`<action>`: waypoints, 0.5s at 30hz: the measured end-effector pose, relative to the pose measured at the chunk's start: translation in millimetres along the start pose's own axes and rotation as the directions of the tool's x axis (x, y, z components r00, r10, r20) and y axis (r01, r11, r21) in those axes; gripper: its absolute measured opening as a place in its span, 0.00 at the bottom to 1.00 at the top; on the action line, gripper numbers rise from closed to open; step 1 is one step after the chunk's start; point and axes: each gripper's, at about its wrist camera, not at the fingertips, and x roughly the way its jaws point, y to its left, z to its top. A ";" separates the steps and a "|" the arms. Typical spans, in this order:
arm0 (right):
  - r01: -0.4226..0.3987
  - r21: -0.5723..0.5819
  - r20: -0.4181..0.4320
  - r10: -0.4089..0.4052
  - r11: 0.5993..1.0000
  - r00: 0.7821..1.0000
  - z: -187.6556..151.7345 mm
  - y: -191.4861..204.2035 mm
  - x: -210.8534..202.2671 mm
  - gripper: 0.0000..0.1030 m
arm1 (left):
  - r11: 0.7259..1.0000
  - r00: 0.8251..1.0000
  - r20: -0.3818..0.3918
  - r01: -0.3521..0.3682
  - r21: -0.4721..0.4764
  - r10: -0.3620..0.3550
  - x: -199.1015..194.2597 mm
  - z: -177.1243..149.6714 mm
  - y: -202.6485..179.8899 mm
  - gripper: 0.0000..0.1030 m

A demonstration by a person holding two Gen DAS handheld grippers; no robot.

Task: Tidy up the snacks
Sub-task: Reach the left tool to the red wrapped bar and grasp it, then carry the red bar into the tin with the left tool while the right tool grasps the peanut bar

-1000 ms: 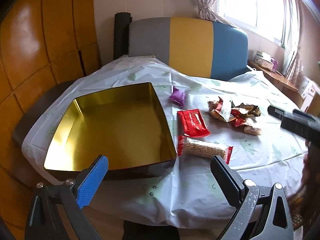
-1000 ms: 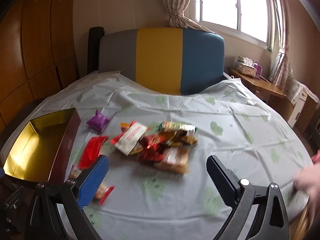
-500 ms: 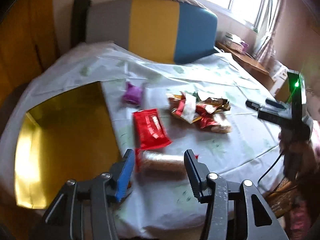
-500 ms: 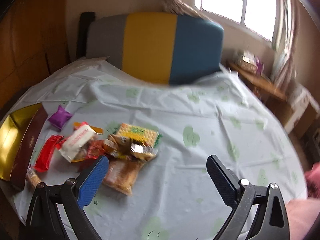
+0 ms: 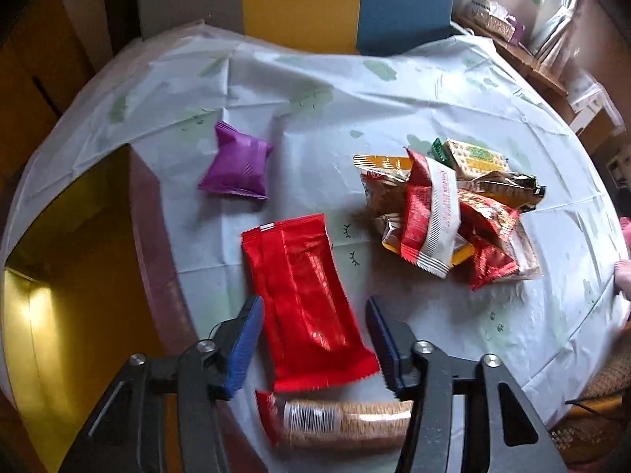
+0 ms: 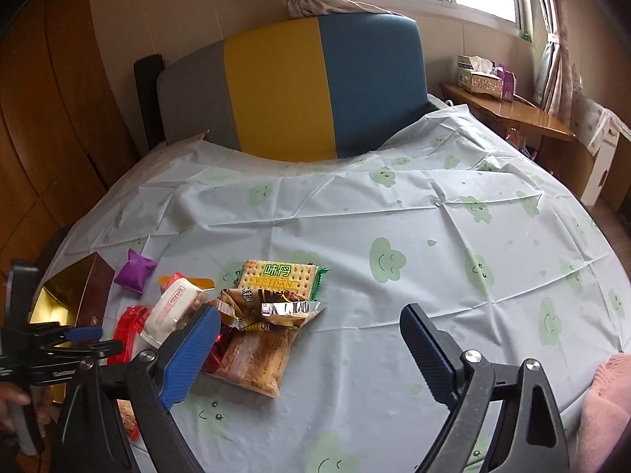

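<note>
My left gripper (image 5: 311,335) is open, its jaws on either side of a flat red packet (image 5: 303,299) lying on the tablecloth, not closed on it. A clear wafer pack with red ends (image 5: 339,418) lies just below it. A purple pouch (image 5: 238,163) lies farther off, and a pile of mixed snack packets (image 5: 445,205) to the right. The gold-lined box (image 5: 79,276) is at the left. My right gripper (image 6: 307,354) is open and empty above the table, right of the pile (image 6: 252,315). The left gripper (image 6: 90,339) shows in the right wrist view.
The round table carries a pale cloth with green faces (image 6: 434,244). A grey, yellow and blue chair back (image 6: 295,86) stands behind it. A wooden side table with tissue boxes (image 6: 481,79) is at the far right. A wooden wall is at the left.
My left gripper moved forward and right from the box to the red packet, with narrower jaws than 1.0 s ago. My right gripper shifted right, leaving the pile at its left.
</note>
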 end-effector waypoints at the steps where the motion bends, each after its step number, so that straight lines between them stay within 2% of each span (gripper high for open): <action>1: -0.007 0.006 -0.002 0.007 1.000 1.000 0.5 -0.7 0.1 0.91 | 1.000 1.000 -0.004 -0.016 0.003 0.016 3.7 1.4 -0.1 0.58; 3: -0.013 0.011 -0.002 0.013 1.000 1.000 1.5 -1.6 -0.1 0.91 | 1.000 0.999 -0.025 -0.028 0.010 0.028 13.9 4.8 0.2 0.58; 5: -0.014 0.012 0.000 0.014 1.000 1.000 1.5 -1.8 -1.1 0.91 | 1.000 0.998 -0.047 -0.029 -0.008 0.029 23.2 5.4 3.1 0.48; 6: -0.014 0.011 0.004 0.014 1.000 1.000 1.6 -1.6 -1.8 0.91 | 0.998 0.997 -0.036 -0.064 -0.003 0.063 24.8 5.2 4.0 0.37; 7: -0.012 0.009 0.007 0.012 1.000 1.000 1.6 -1.5 -2.0 0.91 | 0.997 0.997 -0.027 -0.077 0.003 0.078 25.2 5.0 3.8 0.34; 11: -0.009 0.018 0.014 0.009 1.000 1.000 2.6 -3.2 -2.8 0.91 | 0.999 0.998 0.037 -0.047 0.002 0.047 10.1 -2.0 6.4 0.21; 15: -0.001 0.020 0.010 0.001 1.000 1.000 2.5 -4.1 -2.0 0.91 | 0.997 0.989 0.134 0.062 0.040 -0.067 -25.1 -16.0 -5.2 0.14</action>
